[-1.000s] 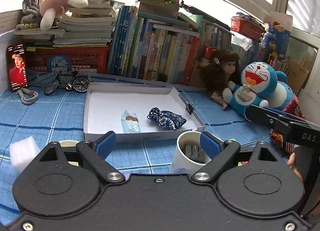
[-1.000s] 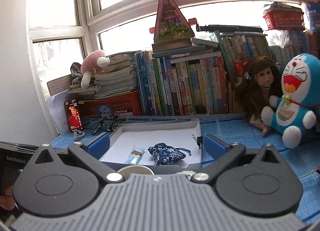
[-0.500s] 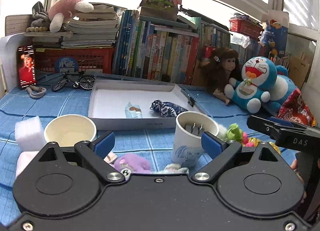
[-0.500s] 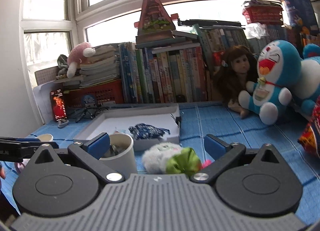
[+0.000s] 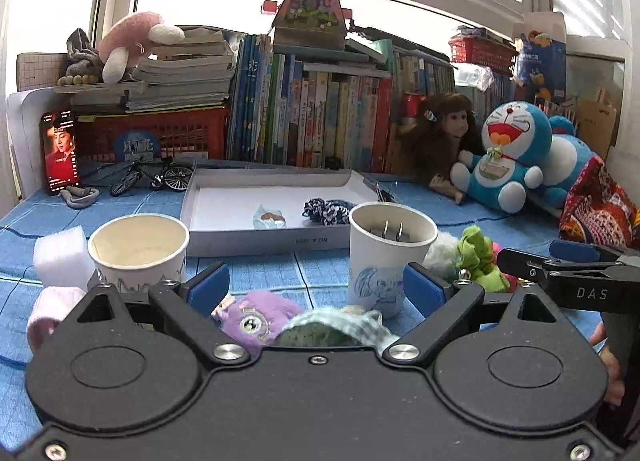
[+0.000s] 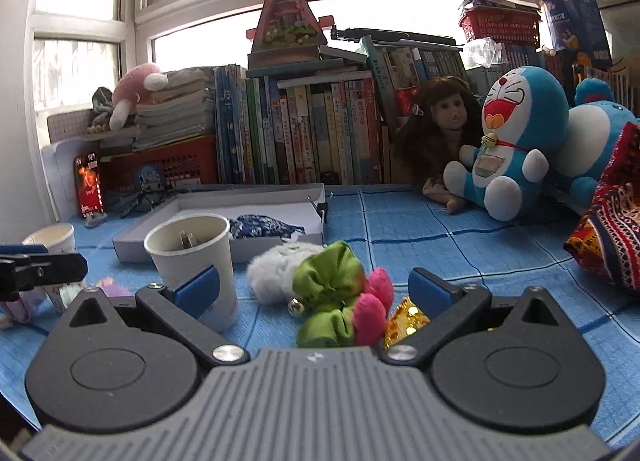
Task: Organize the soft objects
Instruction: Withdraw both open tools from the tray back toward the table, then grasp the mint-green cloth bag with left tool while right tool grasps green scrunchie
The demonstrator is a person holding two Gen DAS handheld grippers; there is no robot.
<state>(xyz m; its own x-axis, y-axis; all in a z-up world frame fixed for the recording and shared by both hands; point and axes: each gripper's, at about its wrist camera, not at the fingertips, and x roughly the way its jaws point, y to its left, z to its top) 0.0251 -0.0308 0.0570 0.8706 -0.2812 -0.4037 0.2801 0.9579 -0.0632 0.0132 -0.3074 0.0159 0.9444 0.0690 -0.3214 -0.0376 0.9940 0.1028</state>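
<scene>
My left gripper (image 5: 316, 287) is open, low over a purple plush (image 5: 256, 319) and a pale green knitted piece (image 5: 328, 327) that lie between its blue fingers, untouched. Just beyond stands a paper cup with metal clips (image 5: 390, 251). My right gripper (image 6: 314, 287) is open too, with a green fabric scrunchie (image 6: 330, 281), a pink plush bit (image 6: 374, 303) and a gold piece (image 6: 406, 321) between its fingers, and a white furry toy (image 6: 276, 271) just beyond them. The white tray (image 5: 256, 239) holds a blue patterned pouch (image 5: 326, 211) and a small wrapped packet (image 5: 270, 219).
An empty paper cup (image 5: 138, 247), a white sponge (image 5: 60, 257) and a pink soft piece (image 5: 50, 311) sit at the left. Books (image 5: 312, 117), a red basket (image 5: 152, 137), a phone (image 5: 60, 151) and a toy bicycle (image 5: 154, 177) line the back. A doll (image 6: 440, 133), a Doraemon plush (image 6: 508, 149) and patterned cloth (image 6: 612, 237) are at right.
Both grippers have sunk toward the blue mat and drawn back. The cups, the purple plush and the green scrunchie cluster have come into view between the fingers. Both stay open.
</scene>
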